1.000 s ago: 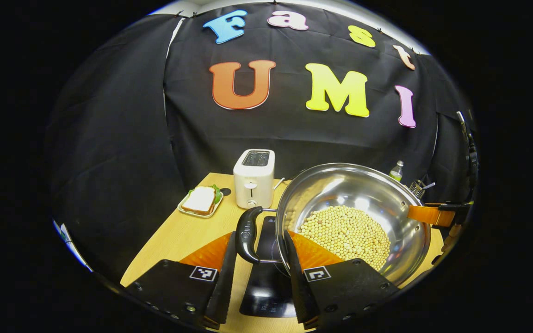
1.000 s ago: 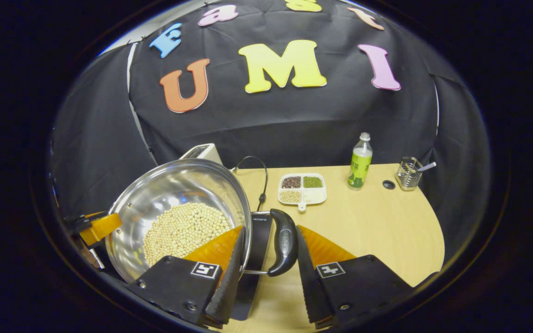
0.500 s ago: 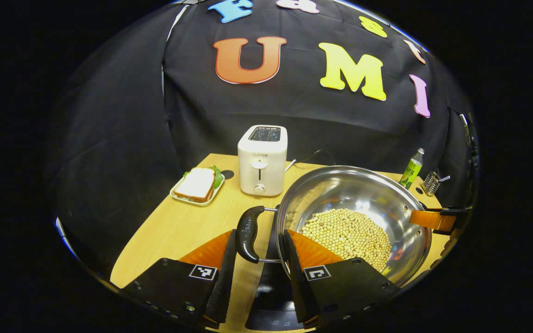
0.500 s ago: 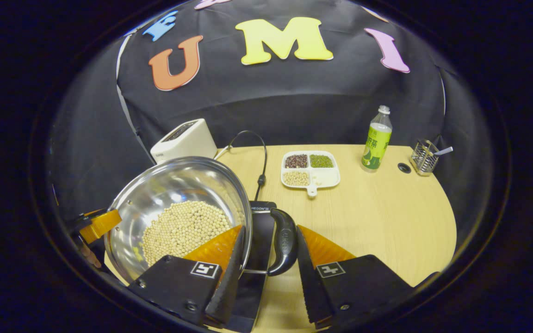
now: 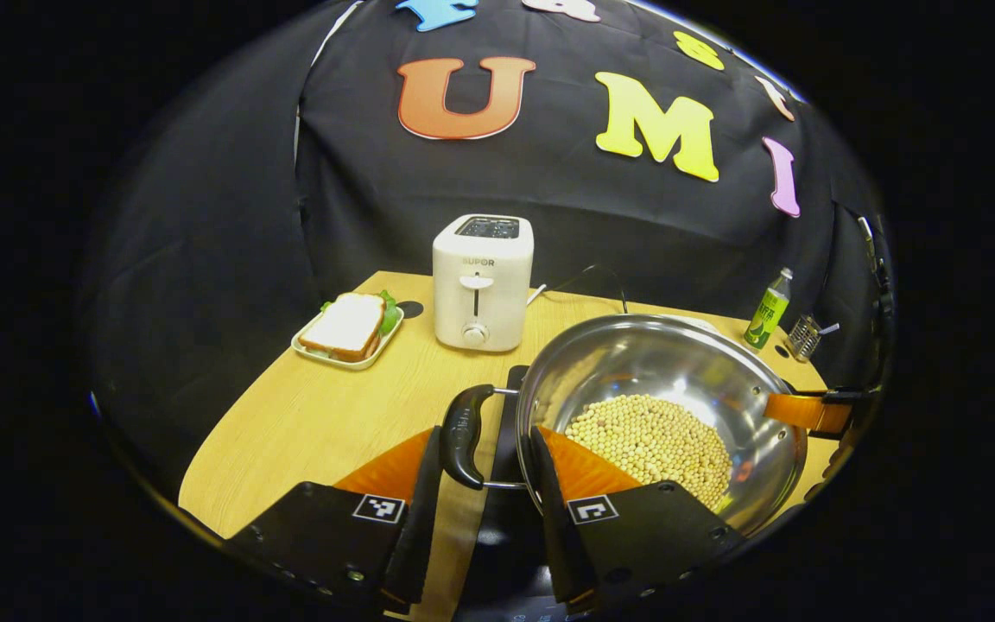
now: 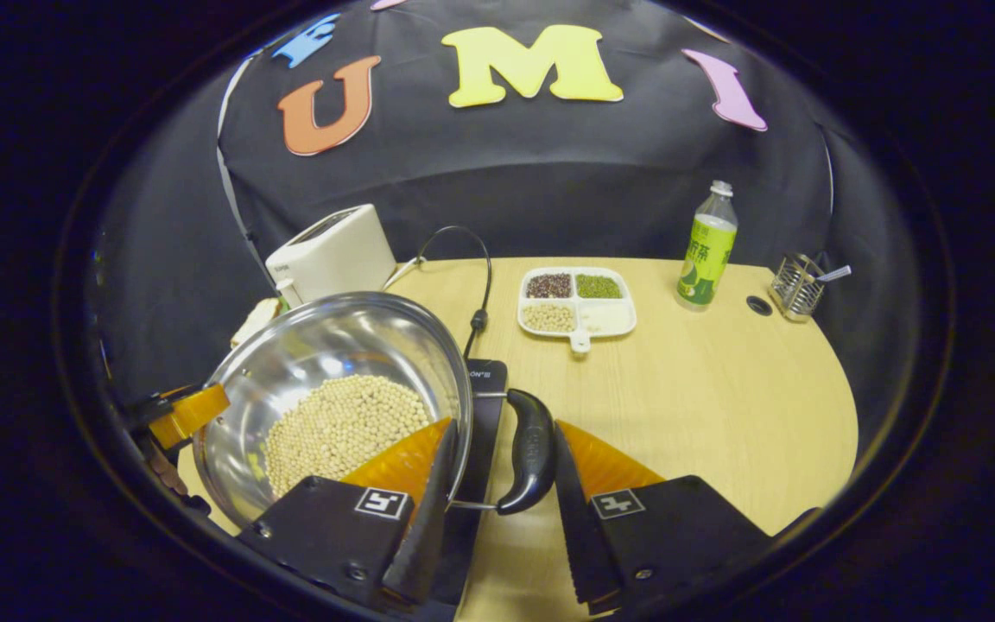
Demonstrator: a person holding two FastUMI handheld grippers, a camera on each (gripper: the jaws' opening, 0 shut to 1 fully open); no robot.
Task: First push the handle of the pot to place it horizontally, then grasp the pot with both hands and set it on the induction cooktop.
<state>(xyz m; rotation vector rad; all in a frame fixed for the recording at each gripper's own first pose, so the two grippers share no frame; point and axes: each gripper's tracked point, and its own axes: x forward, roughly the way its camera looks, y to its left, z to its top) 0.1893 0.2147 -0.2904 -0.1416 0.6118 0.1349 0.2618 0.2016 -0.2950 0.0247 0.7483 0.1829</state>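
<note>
While you hold the pot (image 5: 662, 415) over the cooktop (image 6: 482, 406):
L claw (image 5: 487, 510) & R claw (image 6: 497, 510) each straddle a side handle (image 5: 463, 436), part-open, contact unclear.

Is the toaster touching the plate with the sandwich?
Apart. The left gripper view shows bare table between the toaster and the sandwich plate.

Wooden table (image 6: 705, 406) bears a toaster (image 5: 482, 281); sandwich plate (image 5: 344, 328); divided dish (image 6: 578, 302); bottle (image 6: 706, 246); wire holder (image 6: 797, 288); cooktop (image 6: 484, 406).
</note>
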